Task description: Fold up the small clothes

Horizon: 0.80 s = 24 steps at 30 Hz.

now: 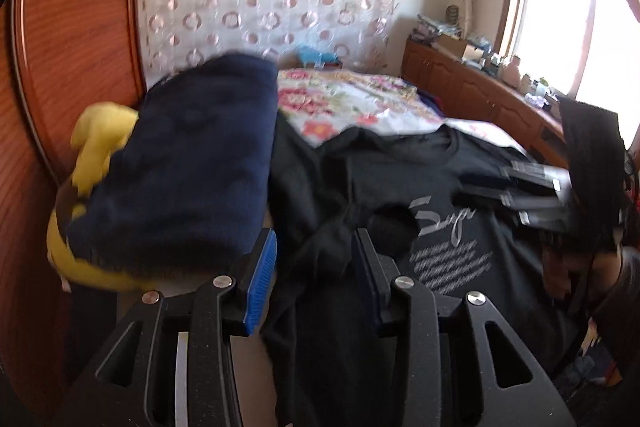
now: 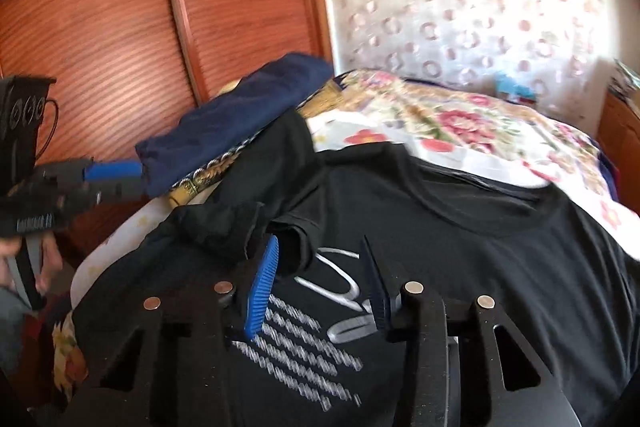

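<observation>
Now the left tongs (image 1: 314, 267) stand half spread with a bunched sleeve of the black printed cotton T-shirt (image 1: 460, 227) between the pads, not visibly pinched; the right tongs (image 2: 320, 287) hang half spread over its silver lettering. The shirt lies on the floral-quilted bed (image 2: 460, 123) — light, limp, likely to slide — best taken by sleeve seam or hem.

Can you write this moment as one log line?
left gripper: open, over black T-shirt | right gripper: open, over its print | navy garment: folded
</observation>
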Motion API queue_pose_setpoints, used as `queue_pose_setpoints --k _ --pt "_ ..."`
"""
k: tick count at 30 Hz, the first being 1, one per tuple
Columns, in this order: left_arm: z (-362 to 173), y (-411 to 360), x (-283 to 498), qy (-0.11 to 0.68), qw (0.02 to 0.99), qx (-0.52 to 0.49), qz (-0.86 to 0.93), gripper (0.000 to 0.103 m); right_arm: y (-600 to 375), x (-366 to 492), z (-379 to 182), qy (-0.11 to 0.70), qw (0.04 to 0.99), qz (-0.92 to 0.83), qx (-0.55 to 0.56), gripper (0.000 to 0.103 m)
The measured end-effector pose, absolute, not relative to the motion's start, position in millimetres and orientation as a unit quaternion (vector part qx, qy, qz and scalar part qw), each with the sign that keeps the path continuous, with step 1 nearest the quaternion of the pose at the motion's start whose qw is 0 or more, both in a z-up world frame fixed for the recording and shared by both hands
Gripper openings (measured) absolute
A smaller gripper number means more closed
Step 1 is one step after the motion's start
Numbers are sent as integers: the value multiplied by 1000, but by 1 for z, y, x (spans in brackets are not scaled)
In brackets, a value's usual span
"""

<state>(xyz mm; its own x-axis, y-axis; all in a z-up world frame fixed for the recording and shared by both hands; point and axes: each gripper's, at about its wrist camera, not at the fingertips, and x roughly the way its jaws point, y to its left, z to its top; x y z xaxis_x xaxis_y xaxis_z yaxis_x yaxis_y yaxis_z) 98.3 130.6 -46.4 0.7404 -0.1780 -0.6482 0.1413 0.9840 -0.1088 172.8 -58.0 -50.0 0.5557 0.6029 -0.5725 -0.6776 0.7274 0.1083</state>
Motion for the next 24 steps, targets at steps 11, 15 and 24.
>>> queue_pose_setpoints --k 11,15,24 --pt "-94 134 105 402 915 8 -48 41 50 223 -84 351 839 370 -189 43" --pt "-104 134 110 420 906 14 -46 41 41 239 -86 359 837 369 -187 36" --pt "-105 138 111 411 910 3 -49 44 -6 258 -80 364 853 356 -113 5"
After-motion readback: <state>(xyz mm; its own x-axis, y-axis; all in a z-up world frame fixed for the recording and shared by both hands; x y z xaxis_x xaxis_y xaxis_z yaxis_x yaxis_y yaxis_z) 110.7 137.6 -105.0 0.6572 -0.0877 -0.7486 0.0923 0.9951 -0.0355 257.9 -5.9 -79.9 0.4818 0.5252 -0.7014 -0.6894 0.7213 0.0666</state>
